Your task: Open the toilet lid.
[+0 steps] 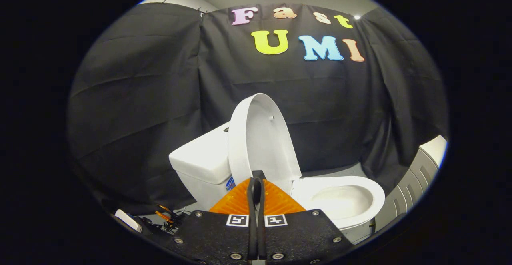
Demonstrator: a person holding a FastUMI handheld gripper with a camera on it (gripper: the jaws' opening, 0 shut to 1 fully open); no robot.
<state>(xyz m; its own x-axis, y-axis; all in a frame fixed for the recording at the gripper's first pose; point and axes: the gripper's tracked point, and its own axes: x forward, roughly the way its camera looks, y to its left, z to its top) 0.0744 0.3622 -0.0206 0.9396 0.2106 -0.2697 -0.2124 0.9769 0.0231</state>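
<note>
The gripper point(256, 183) is seen nearest, its two fingers point(252, 201) brought together with no gap between them and nothing held; the tips lie just in front of the lower edge of the toilet lid point(262, 137), though it cannot be told whether they touch it. Just ahead of the fingers the lid is found raised, standing nearly upright and leaning back toward the tank point(202, 159), with its inner face turned toward the camera. To the right of the lid and beyond the fingertips, the seat point(372, 193) is laid flat over the bowl point(340, 201), whose pale inside is left open to view. The tank is set to the left of the lid and partly hidden behind it. Low to the left of the fingers, some orange and dark cables point(166, 217) and a small white block point(128, 220) are seen on the floor point(340, 172). A ribbed grey panel point(412, 185) is placed to the right of the bowl. Farthest away, black cloth point(140, 97) is hung as the booth's wall behind the toilet.
</note>
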